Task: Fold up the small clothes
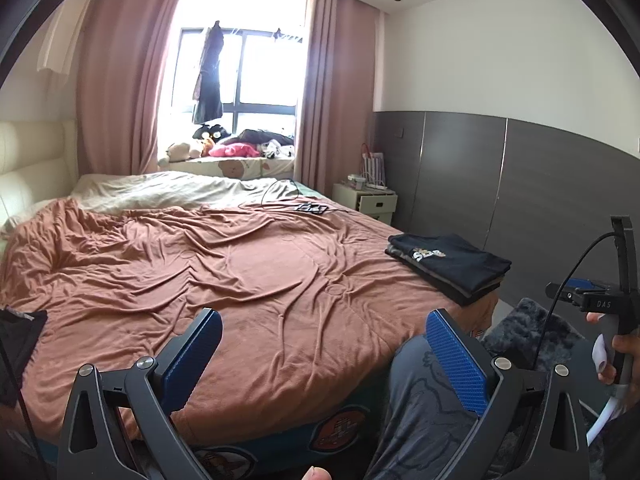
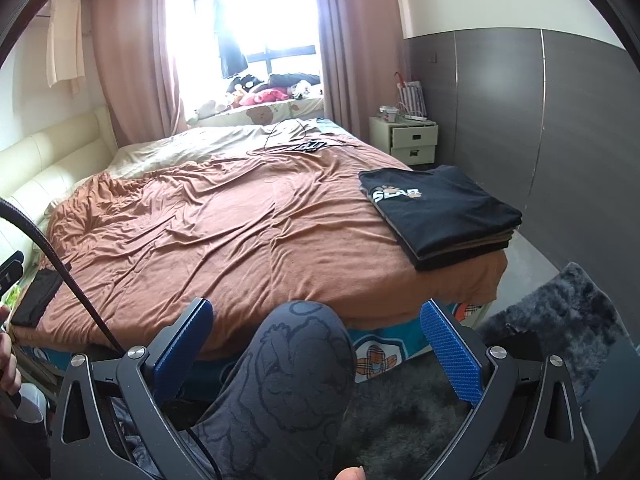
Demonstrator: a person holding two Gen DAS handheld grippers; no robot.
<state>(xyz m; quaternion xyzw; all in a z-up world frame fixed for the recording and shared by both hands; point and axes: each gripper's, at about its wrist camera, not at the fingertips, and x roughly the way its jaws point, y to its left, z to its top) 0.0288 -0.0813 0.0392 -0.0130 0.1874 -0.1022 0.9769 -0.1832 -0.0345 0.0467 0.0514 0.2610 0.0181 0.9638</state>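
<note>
Both grippers, left (image 1: 324, 354) and right (image 2: 316, 344), are wide open and empty, held low at the bed's (image 2: 240, 216) foot edge. The folded stack (image 2: 440, 212) sits at the right corner, probably to keep the middle free; a dark garment (image 2: 38, 296) lies at the left edge, likely next.

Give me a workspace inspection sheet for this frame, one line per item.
Surface: bed with rumpled rust-orange duvet, middle bare.
Job's things: stack of folded clothes at the near right corner, black printed T-shirt on top; flat black garment at the left edge.
Clutter: small dark object at the far side.
Grippers: left claw and right claw both open, empty.
Cables: thin black cord looped on far bedding.
Surroundings: nightstand, drawer ajar; grey shaggy rug; plush toys on the window ledge.
</note>
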